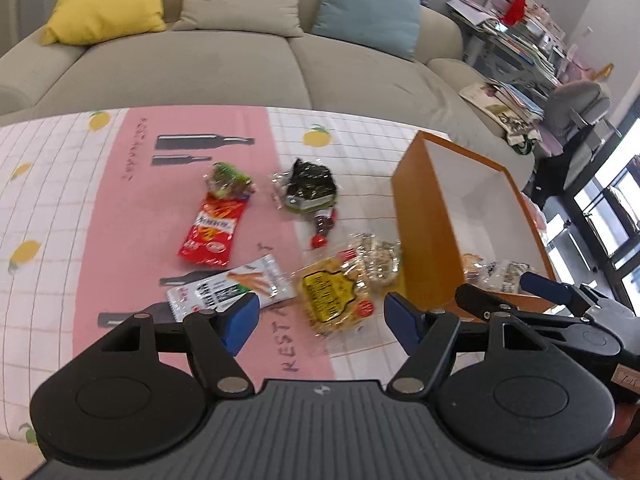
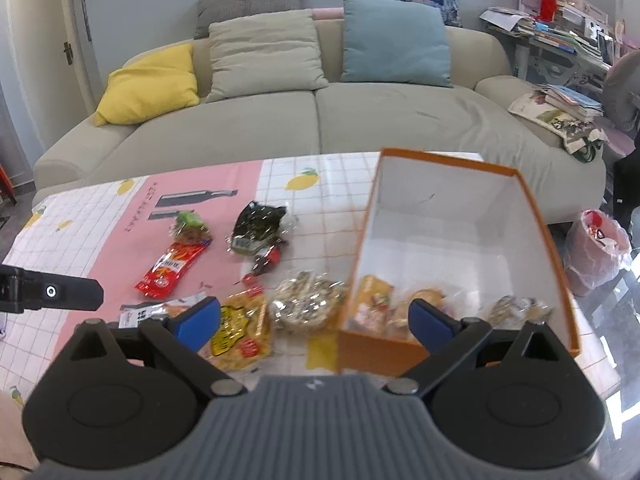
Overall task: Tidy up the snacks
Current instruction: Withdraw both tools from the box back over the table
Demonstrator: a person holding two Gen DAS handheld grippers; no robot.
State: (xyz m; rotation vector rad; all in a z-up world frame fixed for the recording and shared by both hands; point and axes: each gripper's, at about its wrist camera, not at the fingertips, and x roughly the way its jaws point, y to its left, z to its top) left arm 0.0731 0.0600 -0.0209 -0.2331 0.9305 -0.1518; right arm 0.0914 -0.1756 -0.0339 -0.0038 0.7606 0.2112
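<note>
Both the left gripper (image 1: 320, 314) and right gripper (image 2: 316, 320) are held wide open, empty. The yellow snack bag (image 1: 334, 300), judged light, crinkly and slippery, is best pinched across its flat middle.

The right gripper (image 2: 316, 322) hangs wide open above the desk (image 2: 72, 216), empty, one finger over the orange box (image 2: 556, 256). Several wrapped snacks lie inside the box. A yellow packet (image 2: 240, 332) and a clear bag (image 2: 306, 306) lie just beside it.
</note>
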